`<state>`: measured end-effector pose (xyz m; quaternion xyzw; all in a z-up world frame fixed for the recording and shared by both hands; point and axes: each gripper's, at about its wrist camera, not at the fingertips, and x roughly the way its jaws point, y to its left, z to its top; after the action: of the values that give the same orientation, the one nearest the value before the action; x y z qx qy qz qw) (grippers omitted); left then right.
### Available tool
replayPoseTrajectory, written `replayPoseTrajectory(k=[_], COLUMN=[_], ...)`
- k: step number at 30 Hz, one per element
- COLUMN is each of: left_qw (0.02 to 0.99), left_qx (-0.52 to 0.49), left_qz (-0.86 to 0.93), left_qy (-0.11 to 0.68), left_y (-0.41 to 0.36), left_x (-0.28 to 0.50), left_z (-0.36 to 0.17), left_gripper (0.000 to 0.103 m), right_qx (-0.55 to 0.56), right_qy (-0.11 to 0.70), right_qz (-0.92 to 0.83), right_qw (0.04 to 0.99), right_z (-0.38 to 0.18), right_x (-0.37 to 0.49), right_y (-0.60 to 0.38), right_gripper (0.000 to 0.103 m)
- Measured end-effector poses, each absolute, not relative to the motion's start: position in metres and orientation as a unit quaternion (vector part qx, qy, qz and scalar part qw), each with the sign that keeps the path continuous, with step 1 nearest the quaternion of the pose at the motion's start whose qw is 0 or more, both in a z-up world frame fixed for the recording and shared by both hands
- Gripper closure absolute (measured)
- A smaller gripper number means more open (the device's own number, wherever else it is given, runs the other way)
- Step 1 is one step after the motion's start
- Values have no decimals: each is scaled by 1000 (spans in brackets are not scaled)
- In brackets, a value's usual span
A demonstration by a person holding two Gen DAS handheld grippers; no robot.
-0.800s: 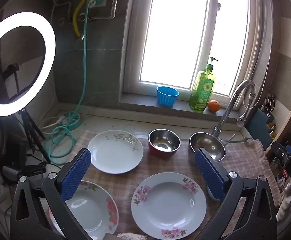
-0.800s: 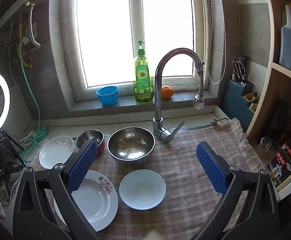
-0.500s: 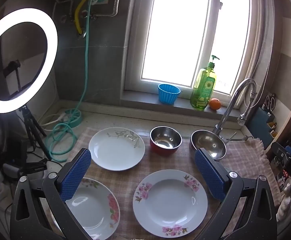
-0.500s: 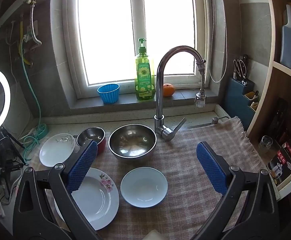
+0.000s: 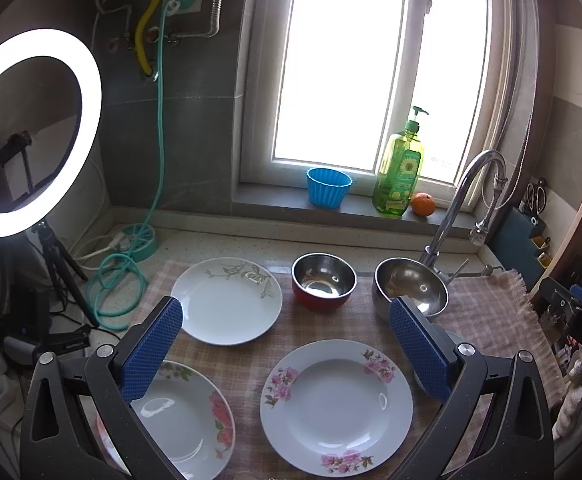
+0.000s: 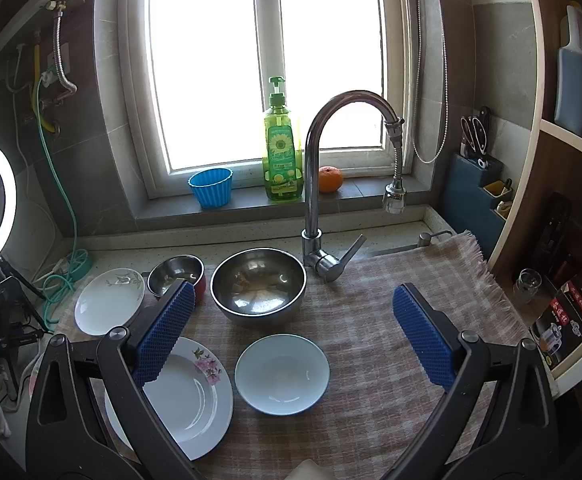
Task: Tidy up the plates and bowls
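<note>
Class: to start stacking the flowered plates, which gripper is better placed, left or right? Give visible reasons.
Probably the left gripper: open, with both flowered plates right below its fingers. The right gripper faces the pale blue bowl and large steel bowl.

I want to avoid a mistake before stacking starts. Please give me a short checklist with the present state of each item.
1. Left gripper jaws open, nothing between: ok.
2. Right gripper jaws open, nothing between: ok.
3. Pink-flower plate lies flat on the checked cloth, uncovered: ok.
4. Pale blue bowl upright, apart from the big steel bowl: ok.
5. Small red bowl empty: cannot tell; glare inside.
6. Dishes already stacked: not ok.
</note>
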<state>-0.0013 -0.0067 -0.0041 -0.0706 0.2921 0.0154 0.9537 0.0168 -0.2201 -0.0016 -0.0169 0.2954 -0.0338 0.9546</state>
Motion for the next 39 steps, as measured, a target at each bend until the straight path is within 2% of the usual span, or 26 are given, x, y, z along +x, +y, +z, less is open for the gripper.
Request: replayPoseTrajectory(k=[39], left_qw=[953], left_qx=[-72], left_qz=[12], left_qy=[293], left_y=[-12], left_x=[-3], left_z=[-2], left_gripper=[1], right_qx=[-18], right_qy=[295], right_qz=[-35], right_qw=[955], right_z=[-2], right_x=[16], right_y=[-217], right_gripper=[2])
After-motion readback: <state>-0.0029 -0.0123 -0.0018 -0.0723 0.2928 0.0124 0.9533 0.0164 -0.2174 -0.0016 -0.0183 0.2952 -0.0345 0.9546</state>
